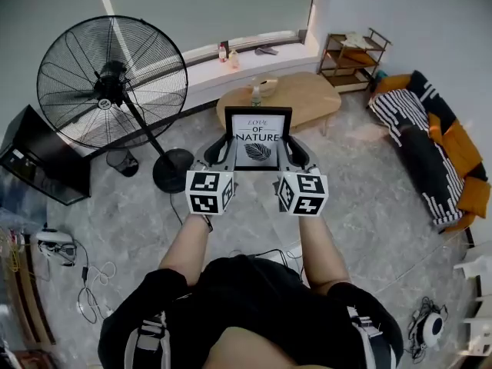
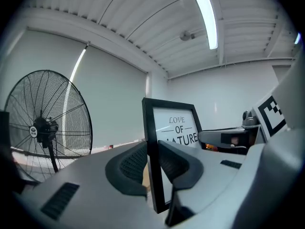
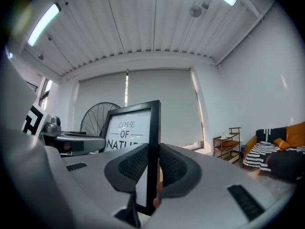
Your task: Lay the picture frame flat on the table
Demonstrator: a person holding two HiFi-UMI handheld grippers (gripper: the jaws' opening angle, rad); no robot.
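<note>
A black picture frame (image 1: 257,137) with a white print is held upright in the air in front of me, above the floor and short of the wooden table (image 1: 301,98). My left gripper (image 1: 224,154) is shut on the frame's left edge (image 2: 153,166), its jaws pressing both faces. My right gripper (image 1: 293,154) is shut on the frame's right edge (image 3: 153,161) in the same way. The print faces me in the head view. In each gripper view the other gripper shows beyond the frame.
A large standing fan (image 1: 115,83) is at the left on its round base. A small bottle (image 1: 255,95) and another object stand on the table. A shelf unit (image 1: 355,58) and a striped sofa (image 1: 430,152) lie to the right. Cables (image 1: 92,279) trail on the floor.
</note>
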